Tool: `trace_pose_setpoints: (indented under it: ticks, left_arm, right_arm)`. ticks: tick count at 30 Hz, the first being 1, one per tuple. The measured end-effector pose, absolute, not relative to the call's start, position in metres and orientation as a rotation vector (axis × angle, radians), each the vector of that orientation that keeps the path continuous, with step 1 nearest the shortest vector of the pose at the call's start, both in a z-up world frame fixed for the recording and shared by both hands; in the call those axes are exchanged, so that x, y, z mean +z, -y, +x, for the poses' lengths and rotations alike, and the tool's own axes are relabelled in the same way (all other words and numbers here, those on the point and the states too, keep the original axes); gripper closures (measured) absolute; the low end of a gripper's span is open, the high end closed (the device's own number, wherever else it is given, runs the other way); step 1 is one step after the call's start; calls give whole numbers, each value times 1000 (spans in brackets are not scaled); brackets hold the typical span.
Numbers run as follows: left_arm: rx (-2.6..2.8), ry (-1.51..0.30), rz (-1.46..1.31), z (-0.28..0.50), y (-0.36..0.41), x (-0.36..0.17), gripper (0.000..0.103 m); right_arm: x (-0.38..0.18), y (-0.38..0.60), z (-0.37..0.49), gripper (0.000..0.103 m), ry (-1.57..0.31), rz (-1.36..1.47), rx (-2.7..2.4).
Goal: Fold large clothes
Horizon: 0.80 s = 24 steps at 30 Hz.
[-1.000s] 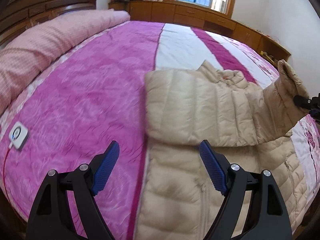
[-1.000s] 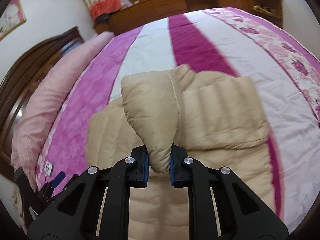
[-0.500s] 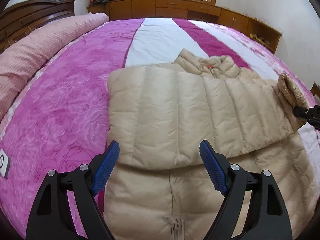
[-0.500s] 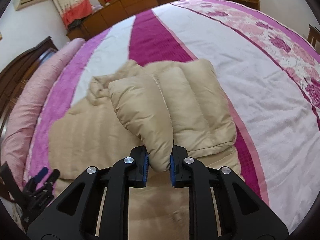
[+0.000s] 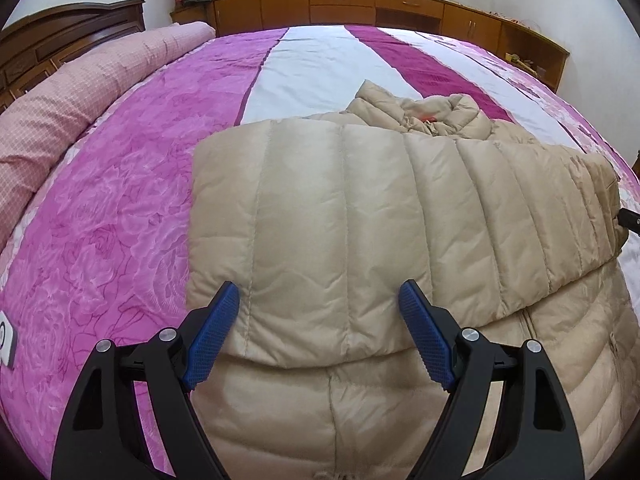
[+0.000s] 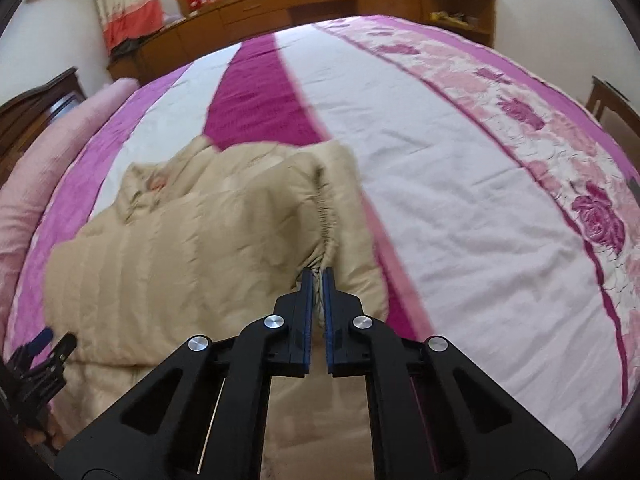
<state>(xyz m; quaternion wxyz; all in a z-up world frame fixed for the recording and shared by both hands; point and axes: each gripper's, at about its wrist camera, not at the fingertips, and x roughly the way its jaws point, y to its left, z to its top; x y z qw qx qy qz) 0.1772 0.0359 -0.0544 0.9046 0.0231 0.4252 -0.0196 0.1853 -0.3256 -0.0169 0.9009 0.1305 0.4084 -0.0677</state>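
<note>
- Jacket (image 5: 360, 216): beige quilted down garment, lying on the bed (image 5: 120, 184) near its front edge, collar (image 5: 420, 116) pointing toward the far cabinets.
- Sleeve (image 5: 460, 200): folded crosswise over the jacket's chest, running from the left edge to the right edge; its lower border overlaps the body just above the zip (image 5: 528, 320).
- Left claw (image 5: 320, 336): jaws wide apart, nothing between the blue pads (image 5: 212, 344). It hangs over the lower border of the folded sleeve; whether the tips touch the fabric cannot be told.
- Right claw (image 6: 318, 280): jaws nearly closed, pinching the gathered elastic cuff (image 6: 326, 216) of the sleeve at the jacket's right edge. The fabric bunches into the narrow gap between the pads.
- In the right wrist view the left claw (image 6: 44, 344) shows at the lower left border, beside the jacket's left edge.
- In the left wrist view a small black part of the right claw (image 5: 630, 220) shows at the right border, against the cuff end.
- Bed cover: magenta and white stripes with a rose-print band (image 6: 560, 148) along the right side.
- Bolster (image 5: 80, 92): pink checked roll along the left side, against the dark headboard (image 5: 60, 36).
- Cabinets (image 5: 360, 0): wooden, along the far wall beneath a window.
- A small white device (image 5: 6, 338) lies on the cover at the left border of the left wrist view.
</note>
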Motion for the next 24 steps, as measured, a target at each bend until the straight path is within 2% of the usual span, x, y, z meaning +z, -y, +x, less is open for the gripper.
trace_pose_setpoints:
  ticks: [7, 11, 16, 24]
  left_arm:
    - [-31, -915, 56, 194, -27, -65, 23]
    - [-49, -909, 46, 185, -31, -53, 23]
    - [-53, -902, 21, 162, -49, -36, 23]
    - [-52, -937, -30, 105, -83, -30, 23]
  right_arm:
    - [-51, 330, 209, 98, -896, 196, -197]
    - [-48, 342, 200, 94, -865, 291, -179]
    - [-29, 351, 166, 68, -829, 350, -92]
    - [-29, 341, 87, 53, -879, 306, 19]
